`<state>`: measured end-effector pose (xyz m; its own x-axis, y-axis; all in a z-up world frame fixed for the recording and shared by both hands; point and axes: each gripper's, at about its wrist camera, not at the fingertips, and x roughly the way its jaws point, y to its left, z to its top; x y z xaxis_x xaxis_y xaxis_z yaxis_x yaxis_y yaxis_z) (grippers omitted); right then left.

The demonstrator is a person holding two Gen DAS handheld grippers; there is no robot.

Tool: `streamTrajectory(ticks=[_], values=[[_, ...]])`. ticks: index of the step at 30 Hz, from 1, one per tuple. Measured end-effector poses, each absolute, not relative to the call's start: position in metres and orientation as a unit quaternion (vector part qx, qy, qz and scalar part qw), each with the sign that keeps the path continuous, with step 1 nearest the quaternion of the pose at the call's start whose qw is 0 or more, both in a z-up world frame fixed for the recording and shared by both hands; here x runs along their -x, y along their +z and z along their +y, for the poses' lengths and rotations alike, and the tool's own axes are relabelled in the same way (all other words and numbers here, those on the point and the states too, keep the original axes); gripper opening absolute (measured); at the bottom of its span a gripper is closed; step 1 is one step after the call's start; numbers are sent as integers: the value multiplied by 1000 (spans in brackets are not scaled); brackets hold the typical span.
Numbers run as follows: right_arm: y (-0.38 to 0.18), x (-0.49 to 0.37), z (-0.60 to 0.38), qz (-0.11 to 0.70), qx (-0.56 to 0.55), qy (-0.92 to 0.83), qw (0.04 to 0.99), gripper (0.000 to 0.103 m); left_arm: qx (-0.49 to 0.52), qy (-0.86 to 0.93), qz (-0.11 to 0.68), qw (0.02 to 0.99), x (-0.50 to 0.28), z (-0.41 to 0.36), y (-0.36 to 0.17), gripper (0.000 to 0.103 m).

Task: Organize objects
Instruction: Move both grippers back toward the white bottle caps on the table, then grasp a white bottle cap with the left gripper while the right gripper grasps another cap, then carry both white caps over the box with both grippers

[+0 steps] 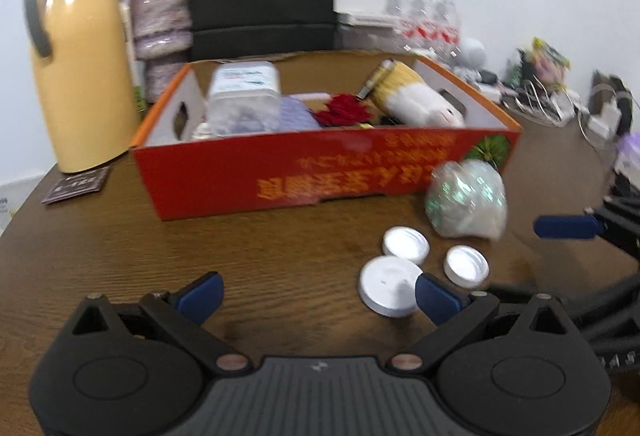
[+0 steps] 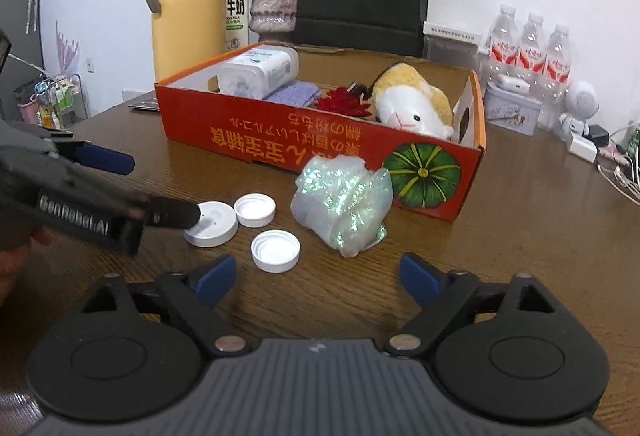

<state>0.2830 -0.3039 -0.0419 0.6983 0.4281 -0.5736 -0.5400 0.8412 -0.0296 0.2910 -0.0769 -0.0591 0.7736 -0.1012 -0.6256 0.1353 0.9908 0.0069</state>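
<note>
Left wrist view: the left gripper (image 1: pixel 318 296) stands wide open over the brown worktop (image 1: pixel 120 256), holding nothing; its right pad overlaps the flat white lid (image 1: pixel 384 290) at 3 o'clock. Two upturned white caps (image 1: pixel 406 244) lie beyond, with a crinkled iridescent bag (image 1: pixel 466 199) at 1 o'clock against the red box (image 1: pixel 320 171).

Right wrist view: the right gripper (image 2: pixel 318 278) is open and empty. One cap (image 2: pixel 276 250) sits at 11 o'clock, the bag (image 2: pixel 342 199) at 12. The plush toy (image 2: pixel 412 103) lies inside the box (image 2: pixel 280 143).

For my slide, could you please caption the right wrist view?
Open right gripper faces three white lids and a glittery bag before the orange box.
</note>
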Motion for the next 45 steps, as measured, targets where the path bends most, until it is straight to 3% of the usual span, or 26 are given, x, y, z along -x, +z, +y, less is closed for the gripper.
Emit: streamTrajectory(ticks=[6,10,14,17,32,33,34,35,42,45], values=[[-45,-286,-301,299,98,271,910,79,-34,-86,341,935,-298,-86,-67,86],[-46,-285,-293,303,99,290,902,74,-28,-106,326,939,-294,-85,-63,35],[-46,-288,-283,307,88,299,899,59,-20,-110,324,939,-294,-83,-61,34],[-44,-288,-279,302,85,294,903,28,-15,-105,321,941,-293,-81,-59,34],[-38,-279,-275,263,80,289,917,29,-7,-81,280,956,-283,-75,-47,31],[-37,-279,-274,261,80,288,918,29,-6,-79,273,959,-281,-74,-45,28],[-36,-278,-273,258,79,287,919,29,-5,-78,268,960,-279,-74,-43,9],[-35,-277,-272,254,79,284,921,29,-3,-78,264,961,-278,-73,-41,5],[-31,-276,-268,242,74,280,926,29,2,-77,274,959,-281,-75,-42,7],[-30,-276,-271,242,69,275,928,29,-2,-72,282,957,-282,-74,-44,16]])
